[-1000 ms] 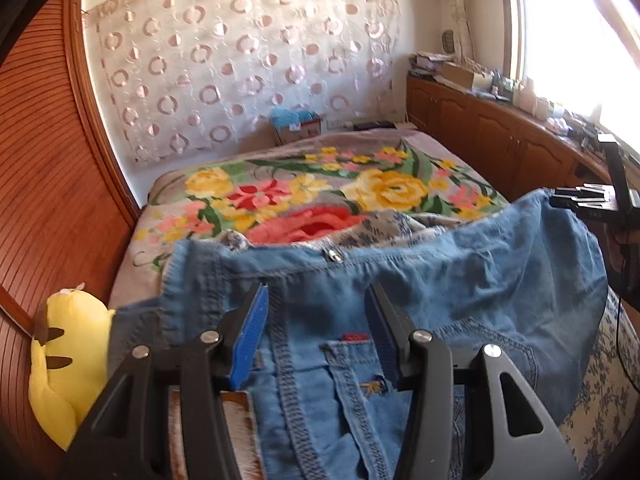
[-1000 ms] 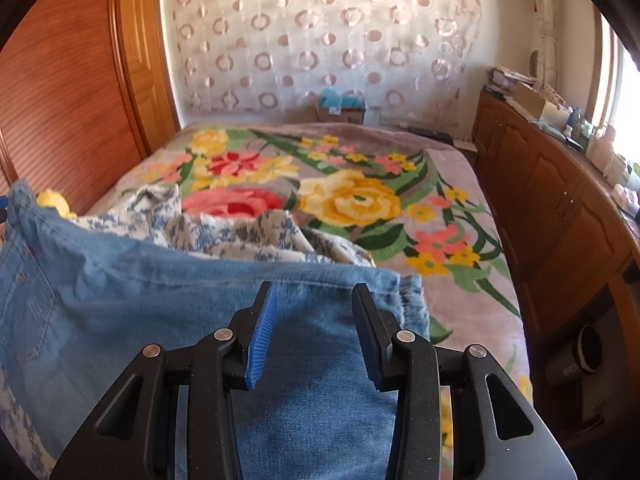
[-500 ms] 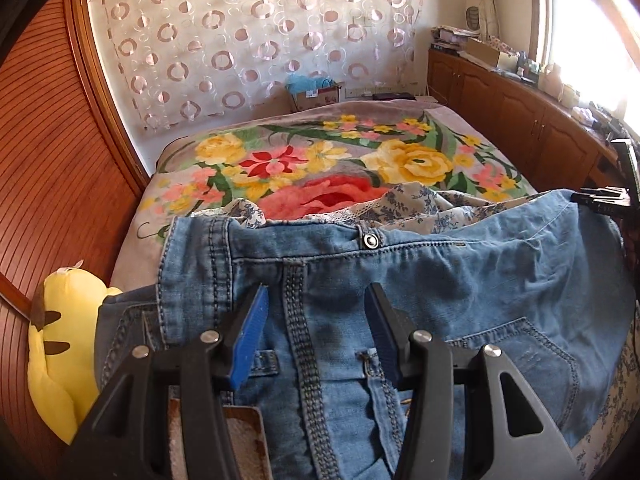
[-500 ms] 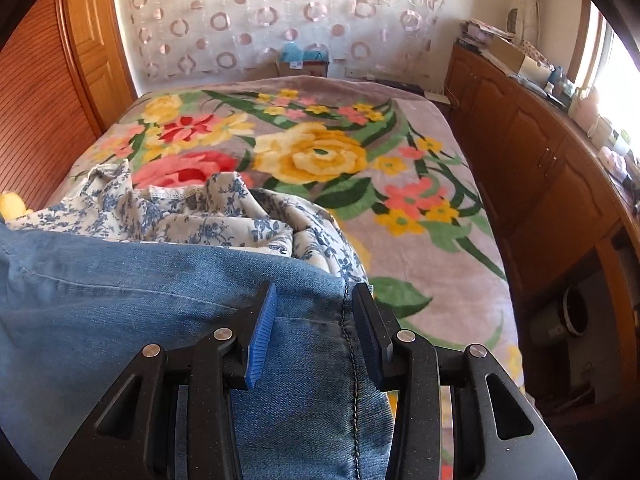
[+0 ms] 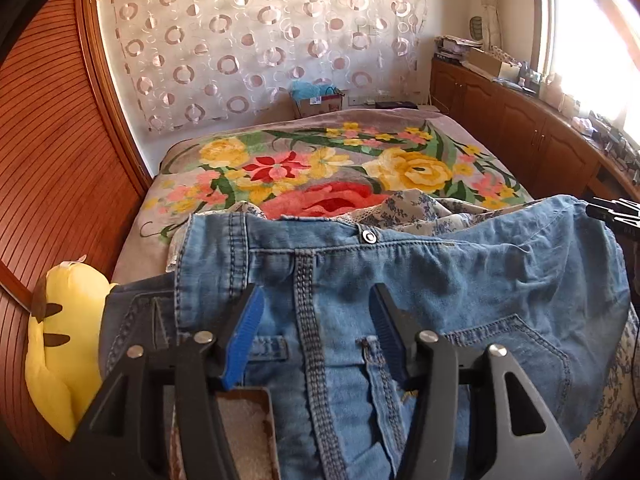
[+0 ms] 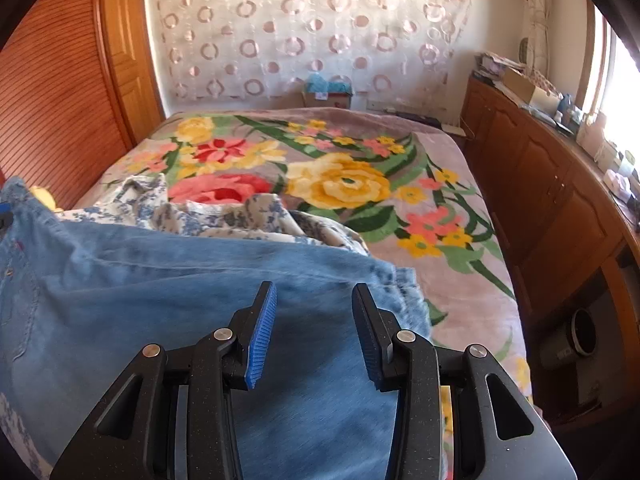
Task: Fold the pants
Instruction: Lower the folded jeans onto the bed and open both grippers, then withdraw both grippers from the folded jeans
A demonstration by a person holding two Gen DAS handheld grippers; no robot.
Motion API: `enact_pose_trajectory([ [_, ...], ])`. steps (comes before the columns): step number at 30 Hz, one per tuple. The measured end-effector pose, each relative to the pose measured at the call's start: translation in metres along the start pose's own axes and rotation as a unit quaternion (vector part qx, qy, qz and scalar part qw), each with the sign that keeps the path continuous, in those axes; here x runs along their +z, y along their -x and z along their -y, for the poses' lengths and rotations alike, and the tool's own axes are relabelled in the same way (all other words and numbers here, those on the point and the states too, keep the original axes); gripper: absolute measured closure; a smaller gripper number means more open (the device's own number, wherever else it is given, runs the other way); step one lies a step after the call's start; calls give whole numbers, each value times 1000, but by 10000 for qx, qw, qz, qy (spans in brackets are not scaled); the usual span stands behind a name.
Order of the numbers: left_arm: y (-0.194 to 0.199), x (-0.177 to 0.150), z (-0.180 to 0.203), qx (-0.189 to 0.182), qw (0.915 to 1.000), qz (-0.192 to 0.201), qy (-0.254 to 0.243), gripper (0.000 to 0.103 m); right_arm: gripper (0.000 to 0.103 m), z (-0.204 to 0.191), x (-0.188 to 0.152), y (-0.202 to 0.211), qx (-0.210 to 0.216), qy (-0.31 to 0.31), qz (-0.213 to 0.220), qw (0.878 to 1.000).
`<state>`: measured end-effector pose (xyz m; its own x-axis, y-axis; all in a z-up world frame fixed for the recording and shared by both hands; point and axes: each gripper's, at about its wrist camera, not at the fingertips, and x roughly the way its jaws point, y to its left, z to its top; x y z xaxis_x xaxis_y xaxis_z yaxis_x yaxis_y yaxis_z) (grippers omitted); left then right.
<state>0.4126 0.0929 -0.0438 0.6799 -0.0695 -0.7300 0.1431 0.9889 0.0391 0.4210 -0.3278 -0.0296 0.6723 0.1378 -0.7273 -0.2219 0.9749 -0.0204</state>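
Light blue denim pants point(image 5: 440, 280) lie on the near end of the bed, waistband and metal button point(image 5: 368, 237) facing away from me. My left gripper point(image 5: 316, 300) is open above the waist area, jaws wide apart and empty. In the right wrist view the pants point(image 6: 160, 280) spread to the left, their edge near the right side of the bed. My right gripper point(image 6: 314, 304) is open just above the denim, holding nothing. The other gripper's tip point(image 5: 612, 212) shows at the pants' far right edge.
A floral blanket point(image 5: 340, 168) covers the bed. A blue-and-white flowered garment point(image 6: 208, 216) lies crumpled behind the pants. A yellow plush toy point(image 5: 60, 352) sits at the left against the wooden wardrobe. Wooden cabinets point(image 6: 560, 200) line the right side.
The pants have settled lower and flatter on the bed, showing the waistband and button. Both grippers stay open; the views have shifted and tilted slightly.
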Motion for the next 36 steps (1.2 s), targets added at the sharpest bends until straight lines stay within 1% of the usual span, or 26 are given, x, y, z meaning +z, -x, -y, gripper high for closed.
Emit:
enact_pose_trajectory([
  [1, 4, -1, 0, -21, 10000, 4, -45, 38, 64, -5, -2, 4, 36, 19, 39, 10000],
  [4, 19, -11, 7, -55, 9998, 38, -187, 37, 64, -20, -8, 21, 207, 17, 154, 9997],
  [7, 35, -21, 14, -194, 9996, 70, -184, 35, 64, -34, -16, 36, 367, 60, 209, 9991],
  [12, 58, -42, 29, -387, 9989, 108, -226, 34, 64, -58, -36, 62, 578, 133, 251, 9979],
  [17, 78, -68, 56, -561, 9977, 175, -333, 34, 64, -77, -60, 85, 740, 166, 251, 9968],
  [23, 91, -93, 88, -823, 9951, 236, -504, 34, 64, -86, -93, 101, 897, -16, 176, 9958],
  [27, 93, -109, 112, -1053, 9921, 145, -665, 34, 64, -89, -114, 107, 844, -33, 92, 9964],
  [29, 93, -117, 126, -1104, 9908, 122, -775, 34, 64, -91, -125, 108, 845, -64, 15, 9964],
  [32, 92, -125, 144, -1212, 9881, 73, -942, 34, 64, -94, -136, 108, 848, -56, -55, 9964],
  [36, 88, -131, 166, -1412, 9837, 6, -1115, 34, 64, -97, -145, 111, 836, -104, -36, 9964],
])
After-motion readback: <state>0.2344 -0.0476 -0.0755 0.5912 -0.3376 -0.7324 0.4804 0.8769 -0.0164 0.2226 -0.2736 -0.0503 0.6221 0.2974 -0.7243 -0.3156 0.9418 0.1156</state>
